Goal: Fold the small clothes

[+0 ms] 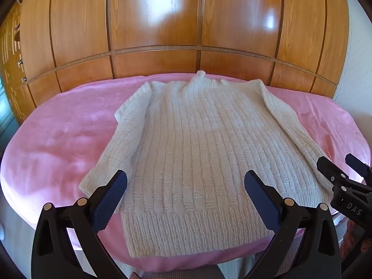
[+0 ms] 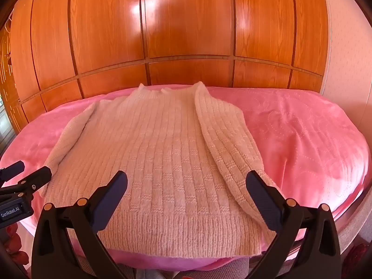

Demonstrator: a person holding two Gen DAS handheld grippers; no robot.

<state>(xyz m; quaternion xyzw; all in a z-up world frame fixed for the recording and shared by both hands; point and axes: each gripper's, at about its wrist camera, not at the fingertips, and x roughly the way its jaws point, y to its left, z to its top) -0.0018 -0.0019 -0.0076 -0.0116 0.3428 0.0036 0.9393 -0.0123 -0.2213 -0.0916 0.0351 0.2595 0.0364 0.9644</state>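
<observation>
A white ribbed knit sweater (image 1: 193, 153) lies flat on a pink blanket (image 1: 58, 139), collar at the far side, hem toward me. Both sleeves lie along its sides. It also shows in the right wrist view (image 2: 158, 162). My left gripper (image 1: 186, 179) is open and empty, hovering over the hem area. My right gripper (image 2: 187, 179) is open and empty, above the hem and the right sleeve. The right gripper also shows at the right edge of the left wrist view (image 1: 337, 162). The left gripper shows at the left edge of the right wrist view (image 2: 32, 169).
A glossy wooden wardrobe (image 1: 153, 23) stands right behind the blanket-covered surface. The pink blanket (image 2: 302, 134) spreads wide to the right of the sweater. A pale wall (image 2: 346, 69) is at the far right.
</observation>
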